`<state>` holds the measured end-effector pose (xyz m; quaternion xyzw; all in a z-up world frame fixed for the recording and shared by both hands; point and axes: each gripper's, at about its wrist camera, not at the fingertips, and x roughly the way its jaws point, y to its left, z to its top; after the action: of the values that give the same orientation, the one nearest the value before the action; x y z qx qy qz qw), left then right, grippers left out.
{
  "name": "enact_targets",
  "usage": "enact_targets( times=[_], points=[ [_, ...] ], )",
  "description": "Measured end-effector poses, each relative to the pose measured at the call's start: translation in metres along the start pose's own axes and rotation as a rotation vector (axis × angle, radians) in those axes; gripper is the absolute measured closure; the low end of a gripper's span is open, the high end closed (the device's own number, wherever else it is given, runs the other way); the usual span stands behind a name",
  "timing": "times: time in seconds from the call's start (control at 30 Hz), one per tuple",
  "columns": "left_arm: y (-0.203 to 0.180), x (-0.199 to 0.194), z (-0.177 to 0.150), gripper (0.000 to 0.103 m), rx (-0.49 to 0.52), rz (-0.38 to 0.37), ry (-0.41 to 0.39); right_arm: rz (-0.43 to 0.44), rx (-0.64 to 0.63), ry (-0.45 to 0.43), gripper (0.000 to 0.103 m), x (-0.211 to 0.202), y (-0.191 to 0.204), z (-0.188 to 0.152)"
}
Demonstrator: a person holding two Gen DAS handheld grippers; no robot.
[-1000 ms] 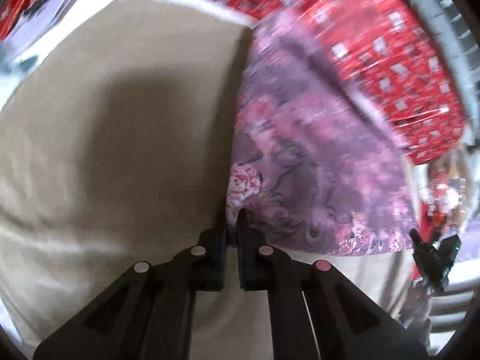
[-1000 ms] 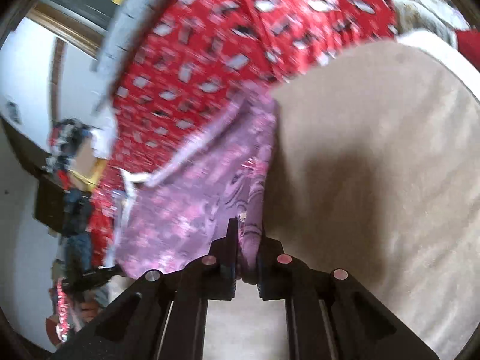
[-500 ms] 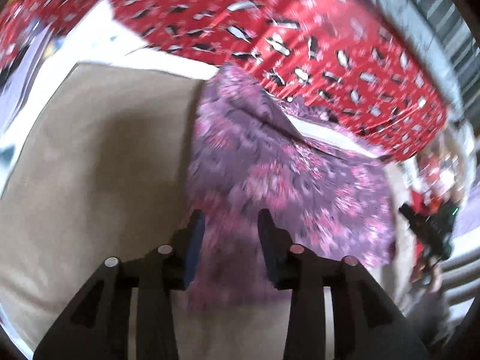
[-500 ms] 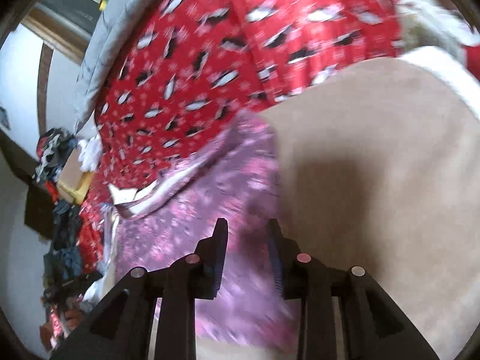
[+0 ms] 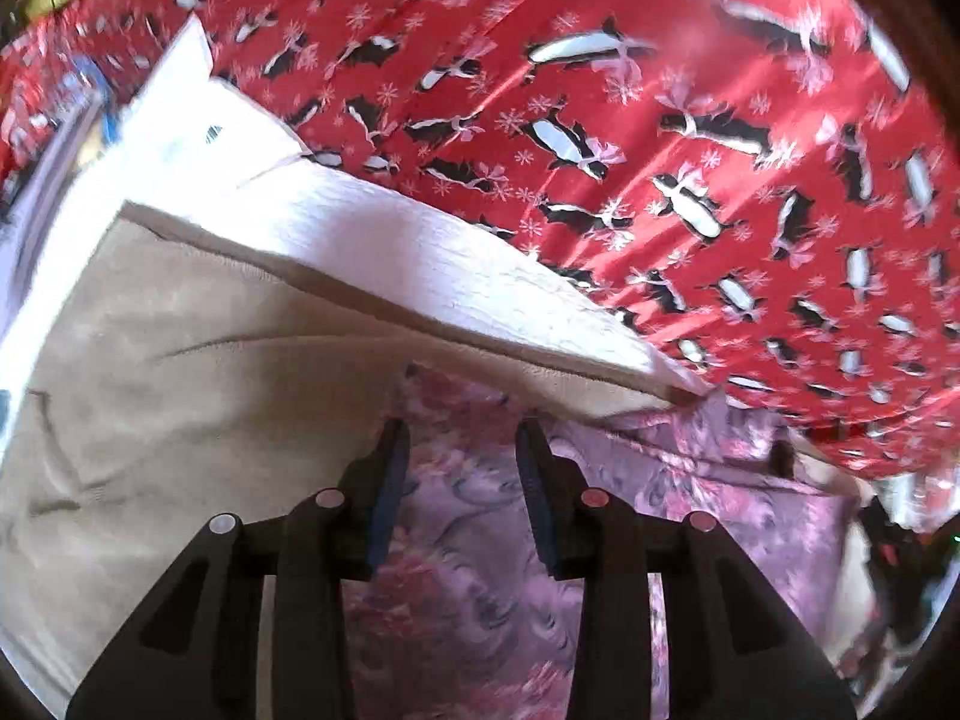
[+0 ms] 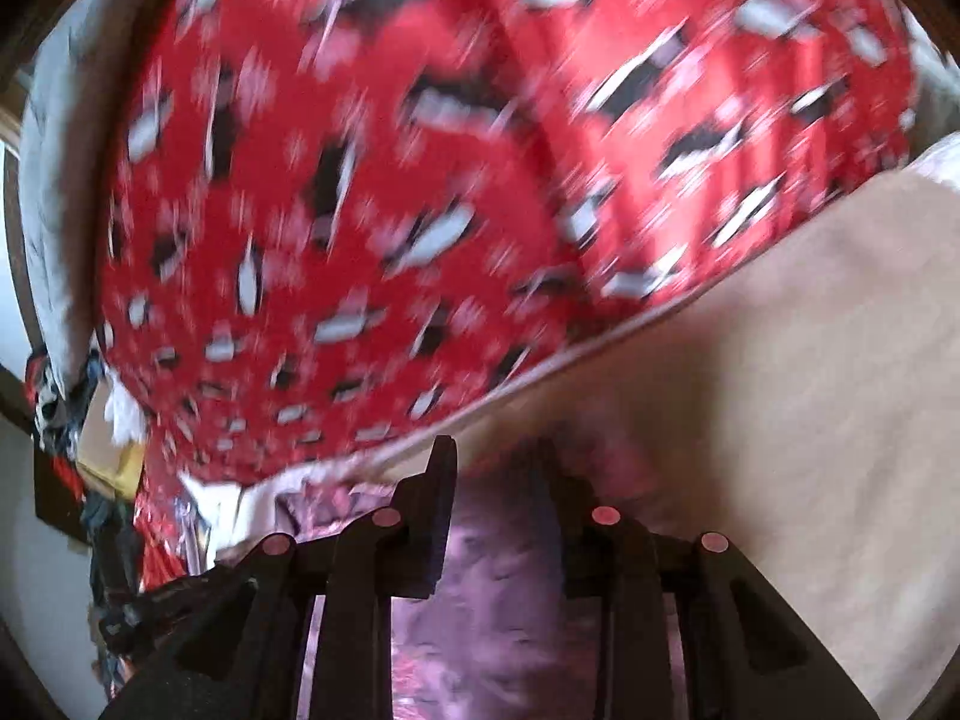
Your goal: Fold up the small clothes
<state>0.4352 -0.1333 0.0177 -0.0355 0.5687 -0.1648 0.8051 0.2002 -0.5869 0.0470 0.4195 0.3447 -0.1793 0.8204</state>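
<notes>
A purple and pink patterned garment (image 5: 480, 570) lies flat on a beige towel (image 5: 180, 390). My left gripper (image 5: 462, 438) is open and empty, its fingers just above the garment near its far edge. In the right wrist view the same garment (image 6: 498, 600) lies under my right gripper (image 6: 498, 456), which is open and empty; this view is blurred. The beige towel (image 6: 810, 390) spreads to the right there.
A red blanket with black and white penguins (image 5: 660, 150) covers the bed beyond the towel and also shows in the right wrist view (image 6: 390, 210). A white textured cloth (image 5: 390, 264) lies under the towel's far edge. Clutter (image 6: 78, 420) sits at the left.
Both grippers were shut on the garment's edge one second ago. They have opened, let it go, and moved forward and lower over it. The garment now lies flat.
</notes>
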Motion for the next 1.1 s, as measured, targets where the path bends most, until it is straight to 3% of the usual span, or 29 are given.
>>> enact_targets(
  times=[0.07,0.17,0.2,0.23,0.27,0.33,0.4,0.43,0.5,0.57,0.6,0.67,0.73,0.77,0.8,0.83,0.93,1.0,1.03,1.1],
  points=[
    [0.013,-0.001,-0.012,0.068,-0.001,-0.070,0.031,-0.036,0.001,-0.001,0.050,-0.009,-0.015,0.002],
    [0.012,0.004,-0.037,0.068,0.020,-0.079,0.052,-0.025,0.034,0.033,0.050,-0.009,-0.036,-0.011],
    [0.008,0.010,-0.044,0.068,0.038,-0.045,0.067,-0.006,0.043,0.066,0.061,-0.002,-0.038,-0.018],
    [0.004,0.015,-0.050,0.067,0.050,-0.012,0.074,-0.003,0.031,0.085,0.098,0.004,-0.034,-0.020],
    [-0.002,0.016,-0.054,0.065,0.059,0.007,0.067,-0.005,-0.014,0.098,0.096,0.006,-0.026,-0.025],
    [-0.008,0.017,-0.056,0.062,0.087,0.049,0.048,-0.046,-0.095,0.018,0.097,-0.002,-0.009,-0.028],
    [-0.005,0.006,-0.054,0.063,0.076,0.049,0.062,-0.126,-0.062,0.065,0.097,0.007,-0.016,-0.027],
    [-0.002,0.000,-0.057,0.063,0.074,0.038,0.063,-0.134,-0.036,0.098,0.096,0.010,-0.021,-0.028],
    [-0.002,-0.025,-0.067,0.063,0.103,-0.012,0.031,-0.131,-0.053,0.043,0.090,-0.008,-0.014,-0.029],
    [-0.003,-0.050,-0.088,0.060,0.144,-0.034,-0.026,-0.060,-0.085,-0.003,0.088,-0.032,-0.005,-0.037],
    [-0.003,-0.056,-0.099,0.053,0.148,-0.037,-0.045,0.008,-0.110,0.003,0.085,-0.044,-0.001,-0.046],
    [-0.001,-0.048,-0.120,0.048,0.143,0.001,-0.047,0.068,-0.144,0.034,0.071,-0.050,0.006,-0.073],
    [0.000,-0.024,-0.137,0.046,0.137,0.067,0.035,0.007,-0.187,0.105,0.072,-0.038,0.005,-0.095],
    [0.003,-0.021,-0.142,0.045,0.124,0.075,0.033,-0.043,-0.218,0.131,0.073,-0.031,0.004,-0.107],
    [0.004,-0.026,-0.144,0.046,0.114,0.072,0.014,-0.058,-0.250,0.078,0.073,-0.037,0.009,-0.114],
    [0.003,-0.035,-0.144,0.046,0.104,0.067,0.021,-0.087,-0.253,0.090,0.069,-0.041,0.018,-0.115],
    [0.001,-0.055,-0.149,0.047,0.083,0.036,-0.016,-0.021,-0.283,0.044,0.069,-0.068,0.037,-0.117],
    [-0.006,-0.054,-0.155,0.046,0.113,0.085,-0.017,-0.015,-0.342,0.018,0.060,-0.076,0.048,-0.132],
    [-0.010,-0.048,-0.159,0.046,0.128,0.117,-0.006,-0.034,-0.354,0.044,0.055,-0.069,0.045,-0.140],
    [-0.015,-0.033,-0.167,0.046,0.150,0.179,0.011,-0.094,-0.357,0.129,0.058,-0.055,0.030,-0.150]
  ],
)
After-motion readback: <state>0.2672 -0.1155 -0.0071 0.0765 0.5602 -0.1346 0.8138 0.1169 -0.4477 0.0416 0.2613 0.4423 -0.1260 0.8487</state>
